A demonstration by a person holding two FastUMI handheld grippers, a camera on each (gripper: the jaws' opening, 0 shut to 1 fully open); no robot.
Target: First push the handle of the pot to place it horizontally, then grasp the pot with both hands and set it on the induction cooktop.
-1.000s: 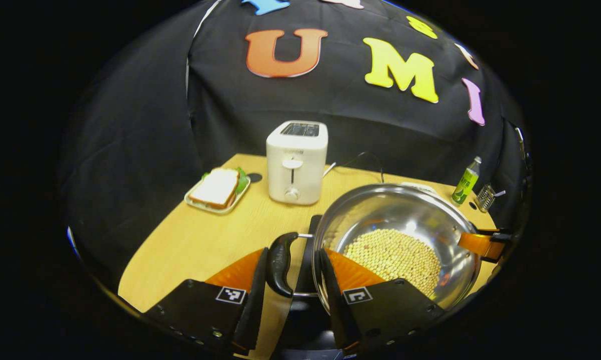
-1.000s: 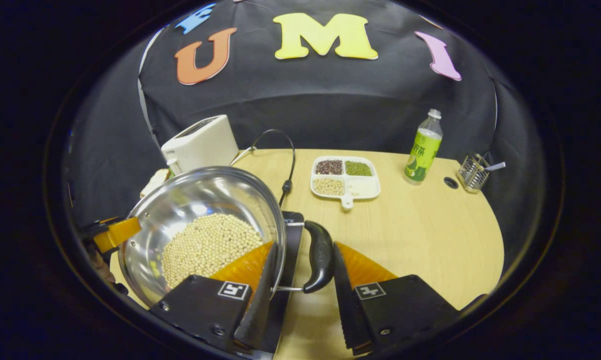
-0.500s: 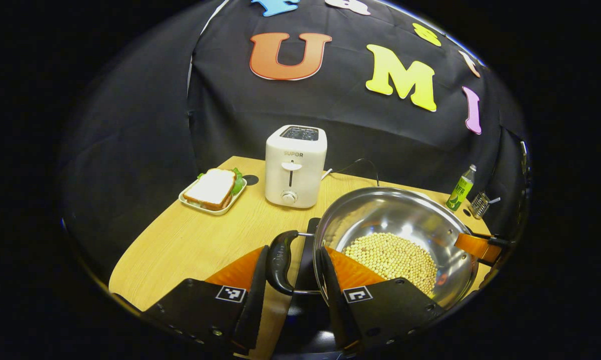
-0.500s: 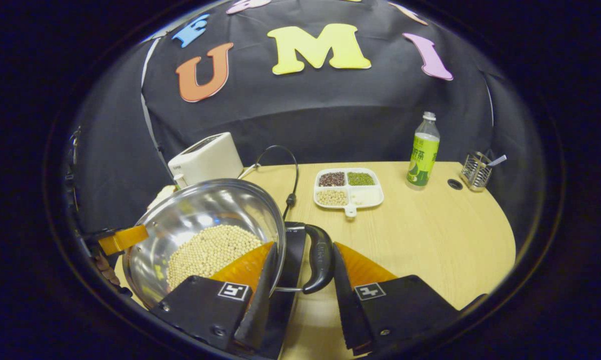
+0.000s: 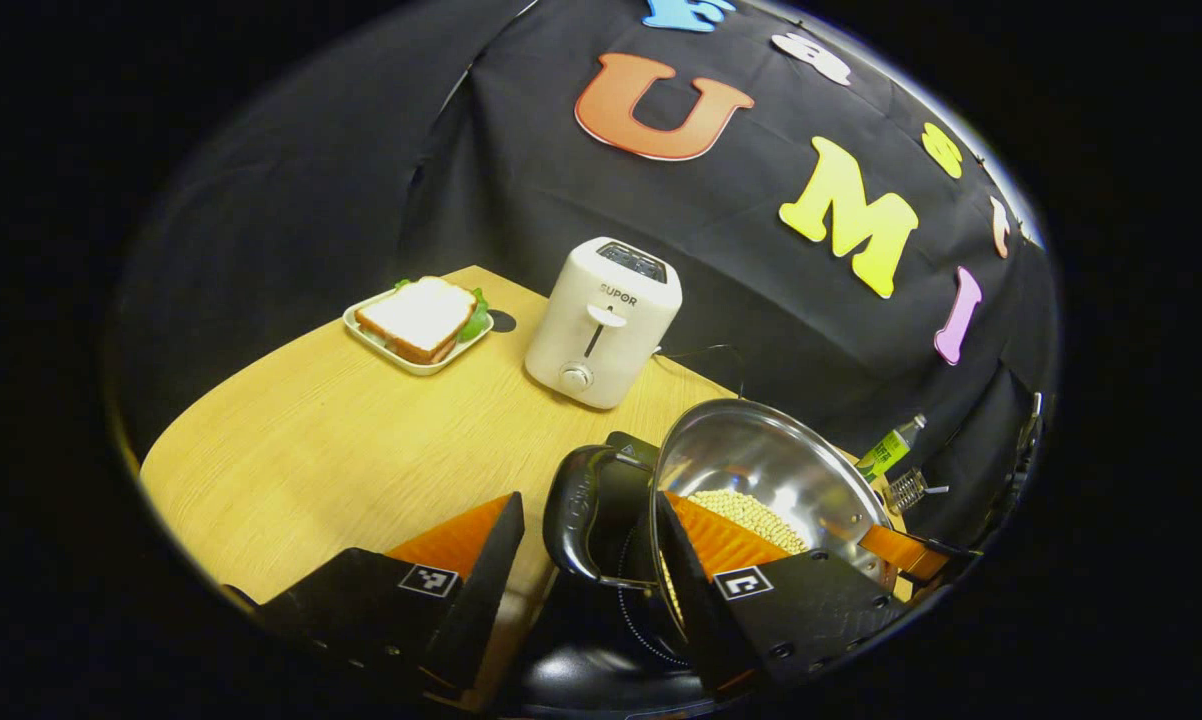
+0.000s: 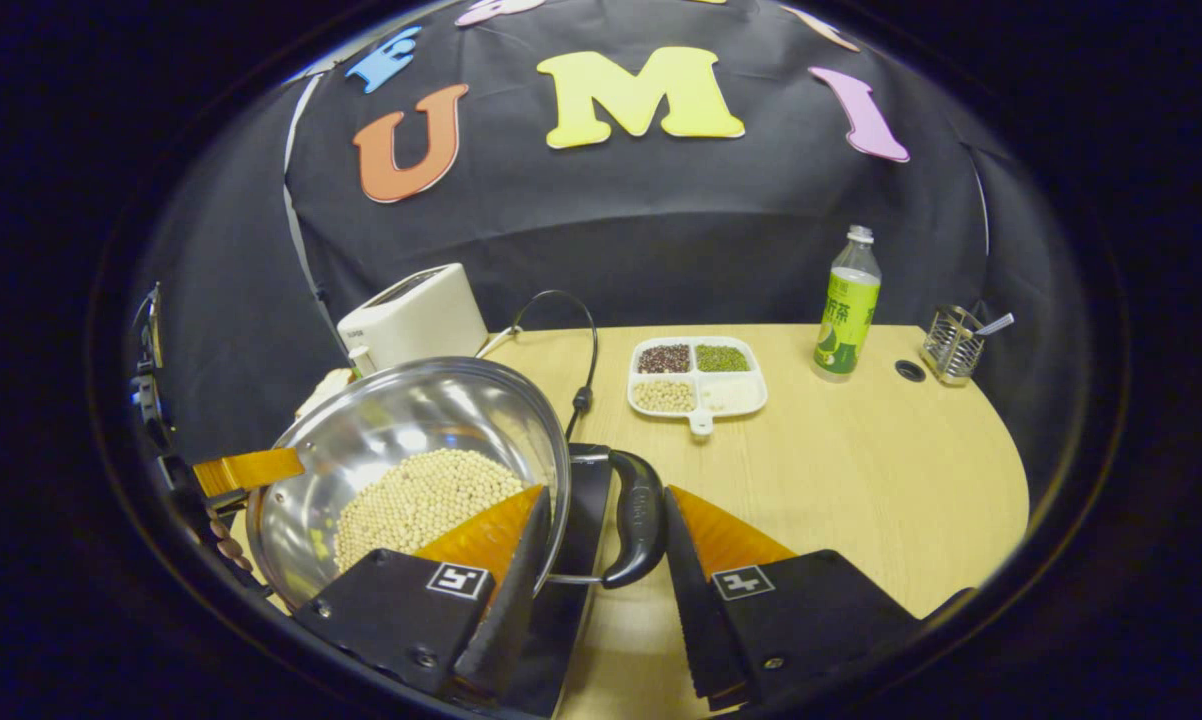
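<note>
Since a second ago the left gripper (image 5: 586, 545) has tilted and spread its fingers off the pot handle. One steel pot (image 6: 411, 440) of pale beans (two black side handles) sits, apparently, on the induction cooktop (image 6: 589, 480). Right gripper (image 6: 601, 545) fingers straddle its handle, slightly apart.

You're in staged kitchen booth: black cloth wall (image 6: 661, 230), wooden table (image 6: 861, 480), toaster (image 5: 603, 322), sandwich plate (image 5: 419, 322), bean tray (image 6: 696, 375), drink bottle (image 6: 847, 305).
</note>
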